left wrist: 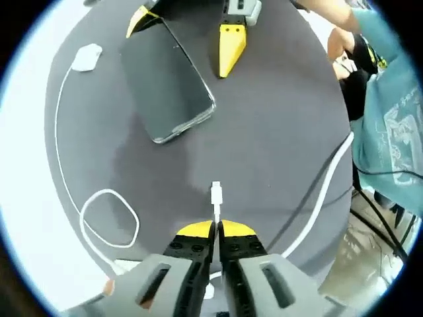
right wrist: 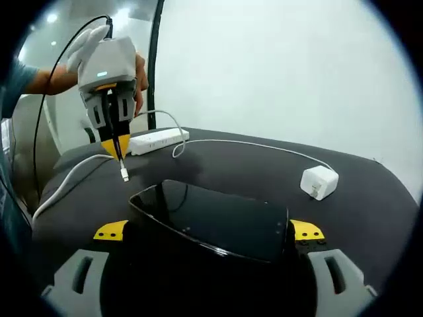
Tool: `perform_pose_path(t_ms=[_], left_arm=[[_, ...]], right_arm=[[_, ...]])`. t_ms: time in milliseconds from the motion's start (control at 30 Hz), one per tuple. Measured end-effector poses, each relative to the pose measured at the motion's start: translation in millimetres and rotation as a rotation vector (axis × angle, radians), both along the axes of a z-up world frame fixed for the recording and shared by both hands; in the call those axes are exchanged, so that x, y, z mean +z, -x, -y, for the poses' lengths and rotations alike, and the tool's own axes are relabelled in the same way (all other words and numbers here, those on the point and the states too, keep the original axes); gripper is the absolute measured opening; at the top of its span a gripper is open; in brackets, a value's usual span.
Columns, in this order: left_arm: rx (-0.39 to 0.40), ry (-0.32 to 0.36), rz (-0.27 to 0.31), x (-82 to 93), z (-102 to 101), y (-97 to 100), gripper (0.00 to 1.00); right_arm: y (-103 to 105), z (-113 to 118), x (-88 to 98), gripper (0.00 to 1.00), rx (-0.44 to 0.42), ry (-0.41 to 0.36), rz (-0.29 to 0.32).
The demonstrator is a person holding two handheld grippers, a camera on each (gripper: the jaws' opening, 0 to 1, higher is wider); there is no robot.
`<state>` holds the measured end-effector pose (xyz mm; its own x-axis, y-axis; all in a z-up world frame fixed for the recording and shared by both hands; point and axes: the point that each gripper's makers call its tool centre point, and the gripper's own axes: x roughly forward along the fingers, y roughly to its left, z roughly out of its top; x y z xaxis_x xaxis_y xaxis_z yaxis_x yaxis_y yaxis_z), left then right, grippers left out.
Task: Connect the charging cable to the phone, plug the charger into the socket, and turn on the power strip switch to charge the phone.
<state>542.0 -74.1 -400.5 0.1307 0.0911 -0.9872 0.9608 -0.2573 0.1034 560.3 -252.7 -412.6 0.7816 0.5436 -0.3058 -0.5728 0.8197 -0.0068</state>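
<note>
Pinching the white charging cable [left wrist: 216, 212] just behind its connector [left wrist: 216, 193], the left gripper [left wrist: 216, 231] is holding its jaws closed, the plug tip pointing out beyond the fingertips toward the phone [left wrist: 170, 86]. The charger [left wrist: 86, 57] is lying farther off, up-left. In the right gripper view, the right gripper [right wrist: 208, 231] is clamping the phone [right wrist: 211, 221] between its yellow-tipped fingers [right wrist: 110, 231]; beyond them the left gripper [right wrist: 117, 153] is dangling the connector [right wrist: 124, 175] above the dark table [right wrist: 264, 172], with the power strip [right wrist: 158, 140] behind it and the charger [right wrist: 318, 182] off right.

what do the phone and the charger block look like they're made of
Flat black phone: glossy glass face, judging by the room reflections, with a shiny, possibly metal, edge. Small white cube-shaped charger: smooth plastic by its look, with a soft even sheen and rounded corners.
</note>
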Motion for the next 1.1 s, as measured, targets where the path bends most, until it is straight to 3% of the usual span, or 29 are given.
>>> perform_pose_path(t_ms=[133,200,333,367,533,700,1100], left_arm=[[0.071,0.14,-0.015,-2.3,9,2.5,0.0],[0.125,0.246,-0.006,-1.3,19,0.8,0.0],[0.194,0.363,0.004,0.5,27,-0.6,0.0],[0.228,0.419,-0.006,-0.2,31,-0.4,0.0],[0.357,0.569,-0.08,2.2,39,1.6,0.0],[0.352,0.589,-0.042,-7.5,38,-1.9,0.0],[0.377,0.61,-0.062,-12.8,48,-4.4,0.0]], right_arm=[[0,0,0.0,0.93,0.0,0.0,0.0],[0,0,0.0,0.93,0.0,-0.001,-0.001],[0,0,-0.1,0.93,0.0,-0.001,-0.001],[0,0,-0.1,0.93,0.0,-0.001,-0.001],[1,-1,-0.2,0.93,-0.001,-0.001,-0.001],[1,-1,0.0,0.93,0.0,-0.001,-0.001],[0,0,-0.1,0.93,0.0,-0.002,-0.001]])
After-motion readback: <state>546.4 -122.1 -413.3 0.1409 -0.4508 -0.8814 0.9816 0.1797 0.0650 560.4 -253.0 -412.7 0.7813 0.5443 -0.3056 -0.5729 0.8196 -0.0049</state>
